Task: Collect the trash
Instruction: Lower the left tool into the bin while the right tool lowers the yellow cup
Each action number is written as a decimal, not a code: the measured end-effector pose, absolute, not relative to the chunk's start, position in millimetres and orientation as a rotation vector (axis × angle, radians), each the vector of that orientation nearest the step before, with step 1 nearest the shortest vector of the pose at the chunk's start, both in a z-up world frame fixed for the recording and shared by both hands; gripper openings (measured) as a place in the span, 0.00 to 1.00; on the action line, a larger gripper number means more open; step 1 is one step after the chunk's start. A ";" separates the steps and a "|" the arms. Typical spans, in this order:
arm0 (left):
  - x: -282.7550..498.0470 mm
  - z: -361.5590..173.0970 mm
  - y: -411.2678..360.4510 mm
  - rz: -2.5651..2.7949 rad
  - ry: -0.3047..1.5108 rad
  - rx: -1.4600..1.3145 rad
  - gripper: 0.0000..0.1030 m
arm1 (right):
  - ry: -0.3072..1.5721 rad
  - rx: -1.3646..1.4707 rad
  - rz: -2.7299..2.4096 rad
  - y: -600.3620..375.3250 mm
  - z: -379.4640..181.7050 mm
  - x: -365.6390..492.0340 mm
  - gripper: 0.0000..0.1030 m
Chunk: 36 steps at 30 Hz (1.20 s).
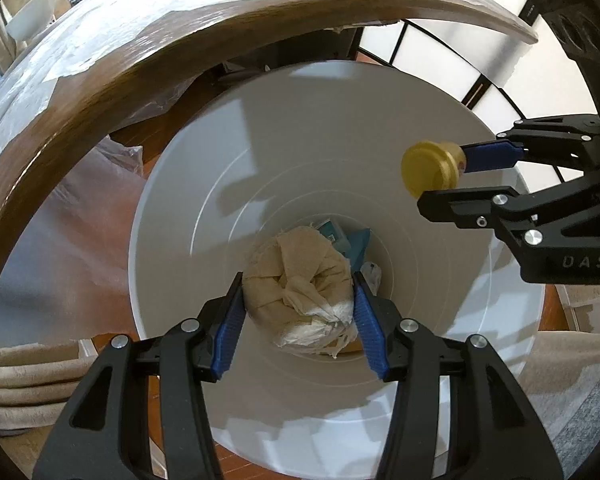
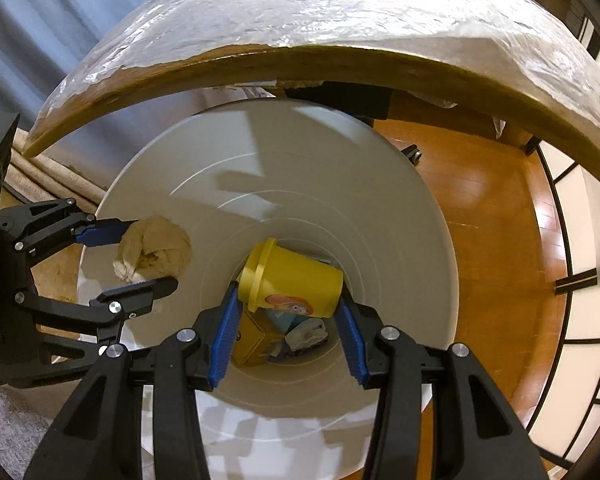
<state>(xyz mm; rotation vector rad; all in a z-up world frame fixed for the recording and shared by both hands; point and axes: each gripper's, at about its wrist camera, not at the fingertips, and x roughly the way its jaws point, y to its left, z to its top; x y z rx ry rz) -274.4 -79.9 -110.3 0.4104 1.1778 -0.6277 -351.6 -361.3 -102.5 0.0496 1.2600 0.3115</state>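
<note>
Both over the bin [image 1: 188,184] now, a smooth white round tub below the plastic-wrapped wooden desk [image 1: 100,92]. Left hand-held gripper [image 1: 298,304] is clamped on a crumpled beige paper wad [image 1: 300,284]; right hand-held gripper [image 2: 288,300] grips a glossy yellow lidded cup [image 2: 292,280] lying sideways. Down at the bottom: a yellow box [image 2: 256,340], blue scraps and white wrappers.

Glossy white plastic bin [image 1: 204,184], crumpled paper wad [image 1: 300,284] — soft, matt — shiny yellow plastic tub [image 2: 292,280]
</note>
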 end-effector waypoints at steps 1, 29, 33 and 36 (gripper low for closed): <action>-273.5 -111.2 -80.3 -0.633 1.177 0.412 0.51 | 1.259 0.052 0.306 -361.3 -102.8 -351.1 0.44; -264.6 -111.6 -87.1 -0.717 1.140 0.488 0.51 | 1.262 0.115 0.212 -365.6 -104.6 -346.1 0.44; -264.5 -110.7 -85.4 -0.725 1.137 0.488 0.51 | 1.264 0.125 0.203 -370.6 -105.1 -344.9 0.44; -263.5 -108.9 -84.6 -0.728 1.132 0.490 0.60 | 1.259 0.141 0.179 -374.2 -103.3 -344.6 0.49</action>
